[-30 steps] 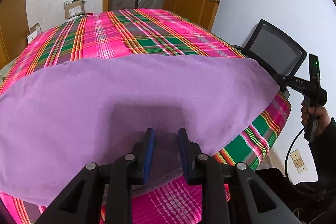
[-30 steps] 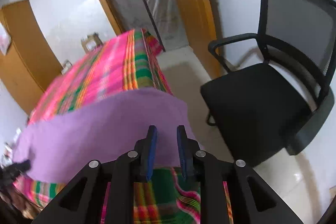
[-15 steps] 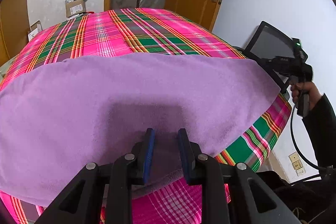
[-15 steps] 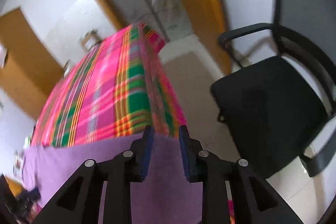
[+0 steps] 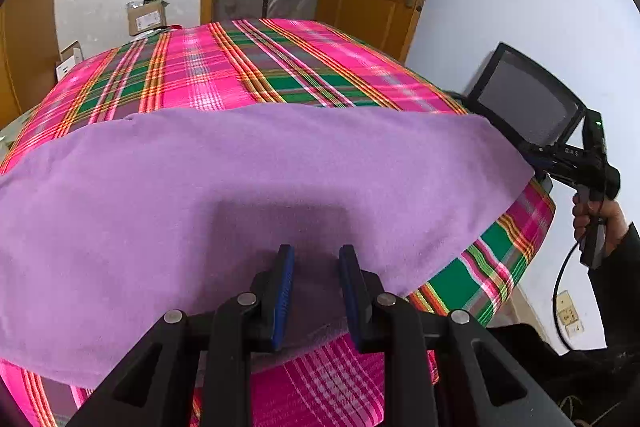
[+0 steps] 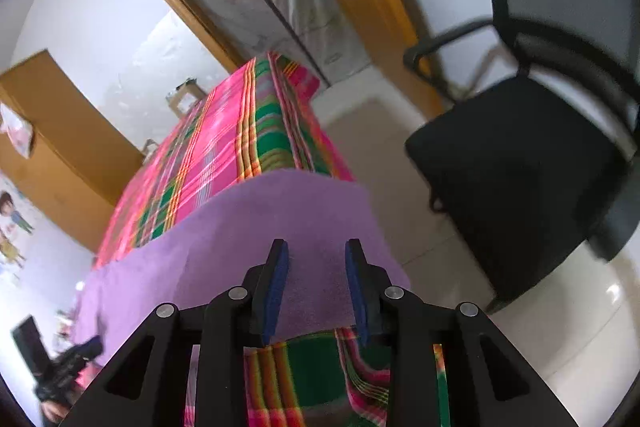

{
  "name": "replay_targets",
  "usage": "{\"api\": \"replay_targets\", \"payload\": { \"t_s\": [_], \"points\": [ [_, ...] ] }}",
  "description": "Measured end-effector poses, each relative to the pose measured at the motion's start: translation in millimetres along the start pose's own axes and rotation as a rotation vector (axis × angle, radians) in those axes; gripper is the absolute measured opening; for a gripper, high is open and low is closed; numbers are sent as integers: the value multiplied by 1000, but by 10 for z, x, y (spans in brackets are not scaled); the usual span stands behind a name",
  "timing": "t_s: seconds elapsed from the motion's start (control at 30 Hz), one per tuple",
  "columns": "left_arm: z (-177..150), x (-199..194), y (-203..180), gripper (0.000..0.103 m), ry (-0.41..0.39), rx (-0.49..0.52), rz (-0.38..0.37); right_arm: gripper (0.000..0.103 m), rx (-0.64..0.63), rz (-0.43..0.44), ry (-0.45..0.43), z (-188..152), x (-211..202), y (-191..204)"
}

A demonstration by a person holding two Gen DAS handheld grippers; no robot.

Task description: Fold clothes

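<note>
Purple cloth (image 5: pixel 240 179) spread flat on plaid-covered bed (image 5: pixel 280 67), left gripper (image 5: pixel 315 263) open above its near edge

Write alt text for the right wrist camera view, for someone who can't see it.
The right gripper, jaws opening with nothing pinched, sits over the near edge of a purple cloth spread across a pink and green plaid cover. A black office chair stands on the floor to the right.
</note>
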State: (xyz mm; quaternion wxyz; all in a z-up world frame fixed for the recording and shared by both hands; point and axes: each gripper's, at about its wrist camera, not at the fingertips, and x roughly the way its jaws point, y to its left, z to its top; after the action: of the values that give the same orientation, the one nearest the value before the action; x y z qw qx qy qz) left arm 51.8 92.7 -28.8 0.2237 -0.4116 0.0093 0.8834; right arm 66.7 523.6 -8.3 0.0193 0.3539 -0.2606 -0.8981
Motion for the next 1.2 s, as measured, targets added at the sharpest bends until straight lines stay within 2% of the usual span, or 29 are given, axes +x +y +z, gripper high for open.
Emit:
{"api": "replay_targets", "payload": {
  "t_s": [0.13,0.37,0.47,0.57,0.63,0.8,0.9,0.97,1.07,1.2],
  "points": [
    [-22,-33,23,23,-15,-9,1,31,-122,21,-34,-55,-76,453],
    [-95,6,70,23,-35,-7,-19,31,-406,123,65,-501,331,1502],
    [-103,-32,66,23,-43,-9,-18,31,-451,141,103,-625,506,1711],
    [-109,-129,106,23,-68,-9,-7,33,-488,189,93,-653,485,1896],
    [-114,-184,213,23,-86,-36,18,37,-509,219,95,-663,494,2017],
    [-180,-227,633,23,-85,-154,106,37,-530,272,170,-715,642,2274],
    [-264,-311,822,23,-100,-192,99,37,-542,280,202,-726,739,2379],
    [-302,-395,922,23,-104,-199,121,37,-545,276,217,-727,798,2432],
    [-348,-567,1149,23,-122,-243,174,37,-547,288,235,-719,891,2548],
    [-373,-822,1593,23,-168,-321,288,37,-579,316,252,-750,989,2760]
  ]
}}
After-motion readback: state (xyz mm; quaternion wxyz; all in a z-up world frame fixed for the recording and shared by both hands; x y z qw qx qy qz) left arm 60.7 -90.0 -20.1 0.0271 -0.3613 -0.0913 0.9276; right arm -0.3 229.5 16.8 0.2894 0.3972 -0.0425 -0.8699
